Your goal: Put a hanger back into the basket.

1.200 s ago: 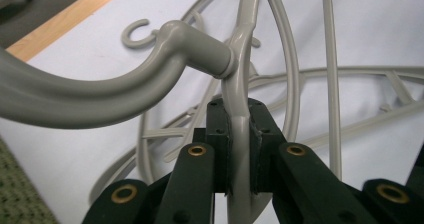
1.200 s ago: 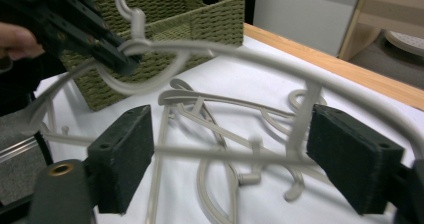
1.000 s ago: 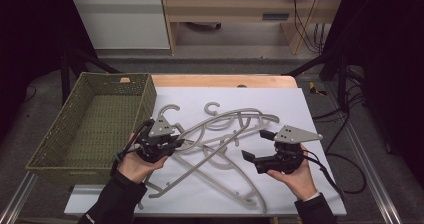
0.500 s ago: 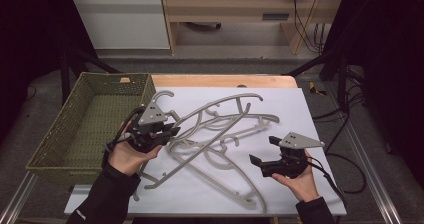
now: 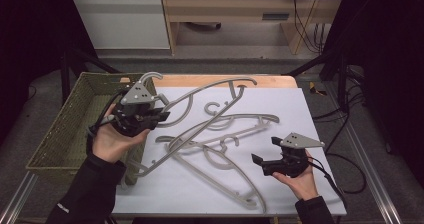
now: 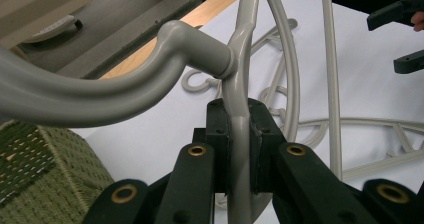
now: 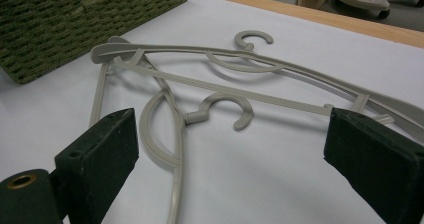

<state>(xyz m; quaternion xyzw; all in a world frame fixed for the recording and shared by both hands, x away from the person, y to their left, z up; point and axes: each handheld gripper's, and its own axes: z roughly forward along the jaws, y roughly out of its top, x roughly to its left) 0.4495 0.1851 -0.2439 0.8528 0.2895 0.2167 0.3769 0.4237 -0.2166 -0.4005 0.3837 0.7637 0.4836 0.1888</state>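
table point(image 5: 280, 79) | white sheet point(image 5: 300, 119) | grey hangers point(image 5: 220, 159), maybe three | wicker basket point(image 5: 60, 134) at left edge

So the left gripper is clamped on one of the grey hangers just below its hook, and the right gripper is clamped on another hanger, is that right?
Not quite. The left gripper is indeed shut on a grey hanger just below its hook, but the right gripper holds nothing: the right gripper view shows its jaws wide apart above the white sheet, with the other hangers lying beyond them.
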